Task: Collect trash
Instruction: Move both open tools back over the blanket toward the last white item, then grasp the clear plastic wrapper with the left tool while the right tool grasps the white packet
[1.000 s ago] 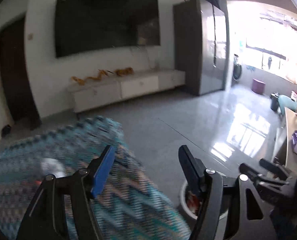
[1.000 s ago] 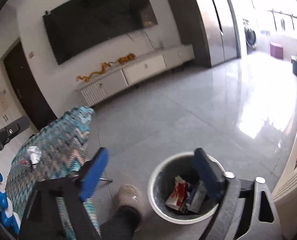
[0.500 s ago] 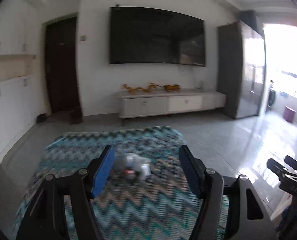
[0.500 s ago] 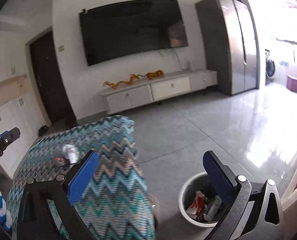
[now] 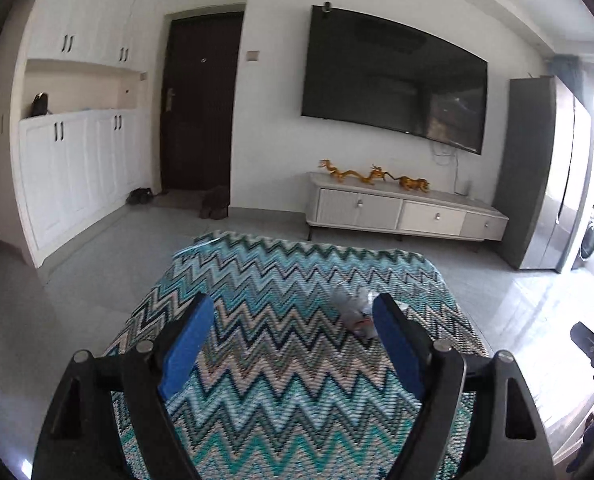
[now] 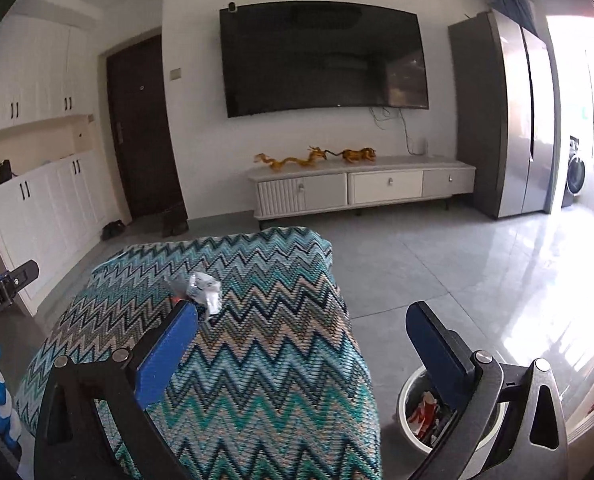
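Observation:
A crumpled silvery wrapper (image 5: 355, 312) with a red patch lies on the zigzag-patterned cloth of the table (image 5: 281, 360). It also shows in the right wrist view (image 6: 203, 294). My left gripper (image 5: 293, 320) is open and empty above the cloth, the wrapper just inside its right finger (image 5: 397, 344). My right gripper (image 6: 301, 332) is open and empty, with the wrapper beyond its left fingertip (image 6: 177, 332). A round bin (image 6: 417, 420) holding trash stands on the floor to the right of the table, behind the right finger.
A low TV cabinet (image 6: 361, 188) with a dark screen (image 6: 325, 56) above it lines the far wall. A dark door (image 5: 201, 100) and white cupboards (image 5: 73, 168) stand left, a grey fridge (image 6: 505, 116) right. Shiny tiled floor (image 6: 477, 264) surrounds the table.
Both grippers have swung left and up, from the bin and floor toward the table. The wrapper has shifted from the middle of the left view to the right finger.

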The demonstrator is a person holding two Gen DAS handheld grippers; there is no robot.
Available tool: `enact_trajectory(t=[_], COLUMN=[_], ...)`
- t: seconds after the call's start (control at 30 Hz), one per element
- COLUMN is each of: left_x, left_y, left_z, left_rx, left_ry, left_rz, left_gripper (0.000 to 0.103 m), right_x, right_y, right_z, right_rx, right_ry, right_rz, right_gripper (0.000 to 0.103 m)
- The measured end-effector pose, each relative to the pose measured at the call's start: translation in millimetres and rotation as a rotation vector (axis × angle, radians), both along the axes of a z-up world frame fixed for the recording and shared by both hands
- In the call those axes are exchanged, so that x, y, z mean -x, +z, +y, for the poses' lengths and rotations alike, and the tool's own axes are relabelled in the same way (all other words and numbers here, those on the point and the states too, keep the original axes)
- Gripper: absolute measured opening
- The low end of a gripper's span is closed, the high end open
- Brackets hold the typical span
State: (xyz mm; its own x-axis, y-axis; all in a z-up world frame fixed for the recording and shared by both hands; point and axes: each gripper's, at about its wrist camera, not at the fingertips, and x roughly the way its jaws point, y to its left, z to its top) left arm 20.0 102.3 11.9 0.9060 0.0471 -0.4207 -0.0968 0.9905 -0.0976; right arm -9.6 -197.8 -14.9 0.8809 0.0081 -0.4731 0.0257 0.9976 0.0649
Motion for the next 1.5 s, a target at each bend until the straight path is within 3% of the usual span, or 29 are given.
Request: enact_trajectory(t=[0.67, 0.93, 1.3, 1.43, 1.5], left_x=[-34.9, -65.8, -134.7, -161.1, -174.7], left_y=[-60.1, -77.2, -102.4, -115.4, -120.5], left_z=[45.0, 20.6, -48.6, -62.4, -66.2], left_rx=[0.07, 0.055, 0.059, 0.084, 0.103], left_ry=[0.033, -0.083, -0.304, -0.34, -0.352], left_rz=[0.175, 0.257, 0.363, 0.395, 0.407], left_gripper=[0.081, 0.081, 0.081, 0.08, 0.072], right_x=[-26.8, -54.4, -91.6, -107.4, -115.7], right_y=[-26.8, -50.8, -82.7, -91.3, -95.4], right_z=[22.1, 23.9, 12.1, 8.8, 6.9], right_rx=[-0.017, -0.071, -0.098, -0.097, -0.104], right_ry=[0.092, 0.164, 0.191, 0.212, 0.22], right_rz=[0.09, 0.153, 0.211, 0.222, 0.225], right_gripper=[0.099, 0.072, 0.07, 0.07, 0.07])
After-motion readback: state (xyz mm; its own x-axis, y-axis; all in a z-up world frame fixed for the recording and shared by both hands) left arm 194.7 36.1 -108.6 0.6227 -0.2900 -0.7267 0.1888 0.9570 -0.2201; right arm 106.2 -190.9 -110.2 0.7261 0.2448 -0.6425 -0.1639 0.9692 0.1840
